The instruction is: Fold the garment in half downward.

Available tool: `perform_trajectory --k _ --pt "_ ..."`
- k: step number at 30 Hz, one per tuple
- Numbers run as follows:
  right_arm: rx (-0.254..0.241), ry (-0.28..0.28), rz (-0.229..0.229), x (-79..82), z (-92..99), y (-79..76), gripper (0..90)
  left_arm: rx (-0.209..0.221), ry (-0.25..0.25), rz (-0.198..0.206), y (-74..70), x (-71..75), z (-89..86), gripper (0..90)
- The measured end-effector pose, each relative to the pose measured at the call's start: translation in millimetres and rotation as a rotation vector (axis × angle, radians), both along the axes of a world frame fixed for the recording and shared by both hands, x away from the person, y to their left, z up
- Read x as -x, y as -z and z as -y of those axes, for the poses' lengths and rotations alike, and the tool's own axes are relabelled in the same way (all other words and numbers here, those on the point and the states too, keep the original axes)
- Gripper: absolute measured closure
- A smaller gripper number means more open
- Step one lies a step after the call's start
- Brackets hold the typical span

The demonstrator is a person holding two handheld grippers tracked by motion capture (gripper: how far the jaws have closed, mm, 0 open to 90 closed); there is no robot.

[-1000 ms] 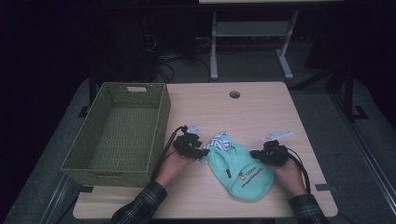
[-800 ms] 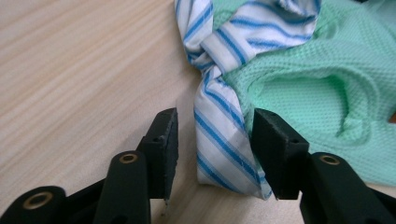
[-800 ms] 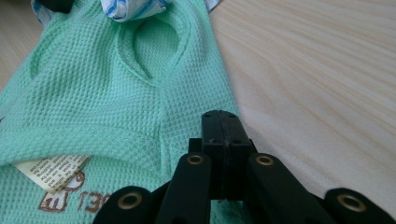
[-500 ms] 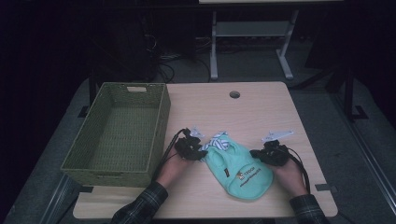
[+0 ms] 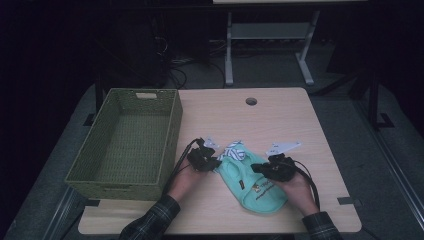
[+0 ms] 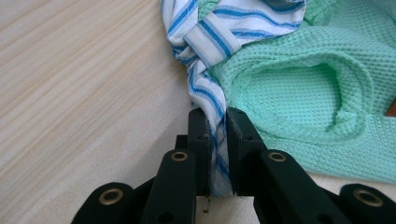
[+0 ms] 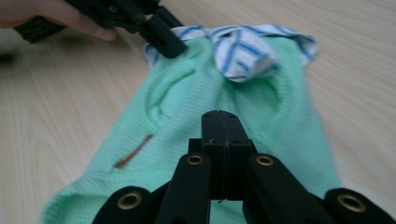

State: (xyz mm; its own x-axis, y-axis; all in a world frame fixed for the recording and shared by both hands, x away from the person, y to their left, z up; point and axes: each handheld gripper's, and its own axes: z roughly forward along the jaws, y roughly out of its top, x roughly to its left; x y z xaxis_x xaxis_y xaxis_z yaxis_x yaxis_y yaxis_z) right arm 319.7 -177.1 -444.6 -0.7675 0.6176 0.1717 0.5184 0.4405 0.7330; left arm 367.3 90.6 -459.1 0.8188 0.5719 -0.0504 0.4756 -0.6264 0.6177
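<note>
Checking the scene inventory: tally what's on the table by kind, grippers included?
Green woven basket: 1
Mint green garment with blue-and-white striped collar: 1
Grippers: 2, the left gripper shut on the striped collar, the right gripper shut over the garment
Total: 4

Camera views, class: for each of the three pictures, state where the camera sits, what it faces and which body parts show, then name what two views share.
High view: above the table, looking forward and down; forearms, both hands.
Left gripper view: rides the left gripper, whose jaws have just been closing on the striped cloth.
Right gripper view: rides the right gripper, jaws shut, over the green garment; other hand shows.
All share the garment.
</note>
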Motion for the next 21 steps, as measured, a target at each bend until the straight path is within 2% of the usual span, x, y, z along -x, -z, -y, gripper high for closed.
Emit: perform_trajectory --k 3,8,9,12,15,21 --pt "0.03 -0.022 -0.006 -1.6 -9.2 5.7 89.7 0.004 -0.003 -0.004 0.1 -0.2 -0.2 81.3" --pt "0.081 -0.02 -0.031 -5.0 -13.0 18.5 89.7 0.015 -0.012 -0.011 0.5 -0.4 -0.1 82.7" --pt "0.108 -0.024 -0.035 -5.6 -13.7 21.3 89.8 0.018 -0.015 -0.011 0.7 -0.7 -0.2 82.8" --pt "0.099 -0.025 -0.039 -5.8 -12.8 22.8 89.7 0.031 -0.022 -0.023 0.9 -2.3 -1.0 83.0" --pt "0.103 -0.021 -0.034 -5.0 -13.3 22.8 89.8 0.041 -0.029 -0.017 -0.4 -3.1 -1.3 83.1" --pt "0.098 -0.015 -0.033 -4.6 -13.5 23.2 89.8 0.092 -0.037 0.006 -14.2 -0.9 -3.1 83.2"
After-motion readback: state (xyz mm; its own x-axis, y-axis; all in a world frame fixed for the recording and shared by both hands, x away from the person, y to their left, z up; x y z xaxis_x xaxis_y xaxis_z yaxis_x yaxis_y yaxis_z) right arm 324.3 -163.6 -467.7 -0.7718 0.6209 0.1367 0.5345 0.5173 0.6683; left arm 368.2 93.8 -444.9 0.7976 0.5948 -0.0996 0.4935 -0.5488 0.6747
